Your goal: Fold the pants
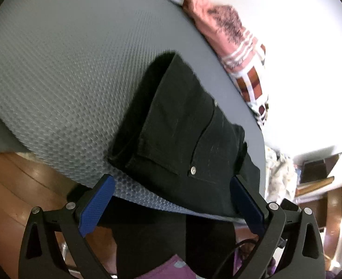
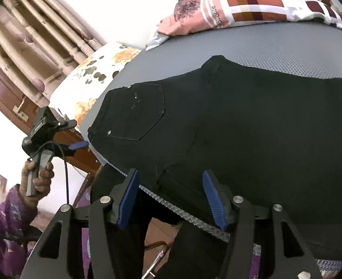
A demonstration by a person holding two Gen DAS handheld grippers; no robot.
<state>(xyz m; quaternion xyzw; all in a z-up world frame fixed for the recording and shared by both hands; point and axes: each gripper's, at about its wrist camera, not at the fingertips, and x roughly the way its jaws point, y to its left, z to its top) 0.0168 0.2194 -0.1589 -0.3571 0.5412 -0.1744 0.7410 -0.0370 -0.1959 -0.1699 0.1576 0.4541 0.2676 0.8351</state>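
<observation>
The black jeans (image 2: pixel 229 121) are laid flat on the grey textured tabletop (image 1: pixel 54 69), legs draped over its near edge at 6 o'clock, so both the left hand-held gripper (image 1: pixel 172 200) and right hand-held gripper (image 2: pixel 171 197) are held spread, empty, presumably to seize that hanging fabric.

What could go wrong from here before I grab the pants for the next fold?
1. The black pants hang partly over the near edge of the grey mat; a one-sided pull might drag them off.
2. Both the left gripper and the right gripper are open and hold nothing, so a shallow pinch may catch only one layer.
3. The patterned cloth lies at the far edge and could snag.
</observation>
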